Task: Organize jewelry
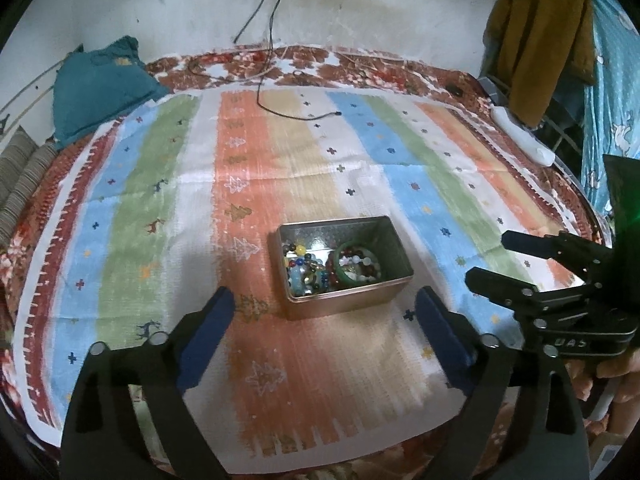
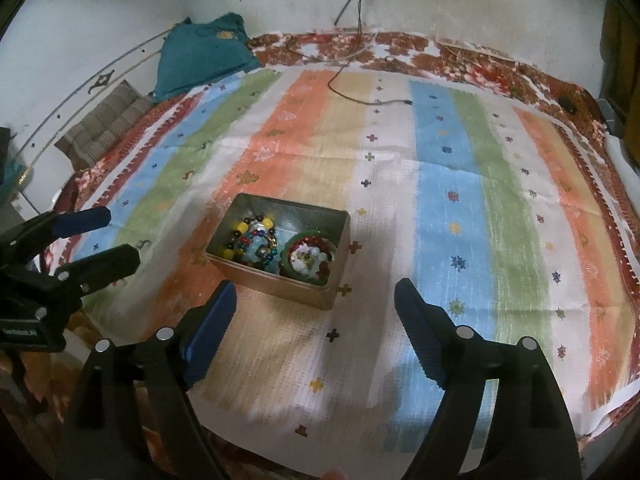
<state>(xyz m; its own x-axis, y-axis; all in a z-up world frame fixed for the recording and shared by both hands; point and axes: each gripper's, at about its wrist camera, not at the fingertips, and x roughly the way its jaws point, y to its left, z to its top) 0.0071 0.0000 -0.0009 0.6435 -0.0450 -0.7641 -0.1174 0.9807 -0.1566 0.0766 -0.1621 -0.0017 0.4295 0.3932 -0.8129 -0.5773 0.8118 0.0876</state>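
Observation:
An open metal tin (image 1: 344, 305) (image 2: 280, 286) sits on the striped cloth. It holds a heap of mixed coloured bead bracelets (image 1: 304, 272) (image 2: 252, 244) and a green bangle (image 1: 354, 265) (image 2: 309, 258) ringing red and white beads. My left gripper (image 1: 325, 296) (image 2: 120, 234) hovers just short of the tin's near side, jaws wide open with nothing between them. My right gripper (image 2: 315, 285) (image 1: 488, 258) stands to the tin's right, also open and empty. Neither gripper touches the tin.
The striped cloth (image 1: 160, 184) covers a floral bedspread (image 1: 360, 64). A teal pillow (image 1: 100, 88) lies at the far left, a black charging cable (image 1: 280, 108) trails from the wall, and a white power strip (image 1: 524, 140) lies at the far right edge below a hanging brown garment (image 1: 544, 40).

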